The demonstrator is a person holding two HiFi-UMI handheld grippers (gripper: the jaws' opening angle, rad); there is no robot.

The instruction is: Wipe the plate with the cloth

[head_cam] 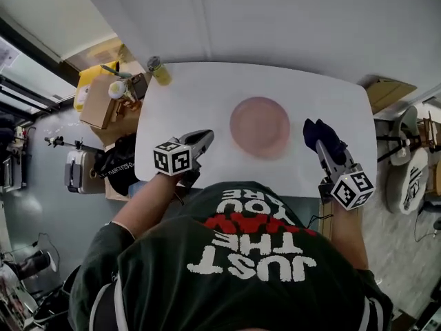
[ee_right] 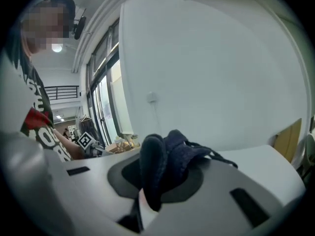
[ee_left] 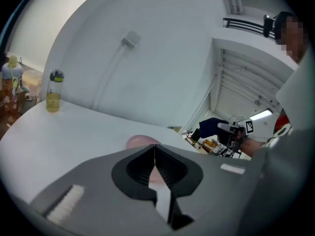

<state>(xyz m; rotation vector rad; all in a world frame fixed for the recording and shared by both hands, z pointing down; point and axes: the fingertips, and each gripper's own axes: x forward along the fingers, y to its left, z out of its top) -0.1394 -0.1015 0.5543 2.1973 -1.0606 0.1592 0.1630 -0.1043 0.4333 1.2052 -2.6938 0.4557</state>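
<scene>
Firmly pressed together, the jaws of the left gripper (ee_left: 154,147) meet along one thin seam with nothing between them. Past their tips a slice of the pink plate (ee_left: 140,141) shows on the white table (ee_left: 74,127).

The jaws of the right gripper (head_cam: 325,149) are clamped on a dark blue cloth (ee_right: 167,156), which bunches up over the fingertips and hangs a loose cord to one side.

From the head view, the plate lies bare near the middle of the table, between the two grippers. The left gripper is just off its left rim by the table's near edge. The cloth is off its right rim, near it but not touching. Whether the cloth rests on the tabletop I cannot tell.

Farther out, a small bottle of yellow liquid (head_cam: 160,71) stands upright at the table's far left corner. A cardboard box (head_cam: 100,102) of odds and ends sits beside the table on the left.
</scene>
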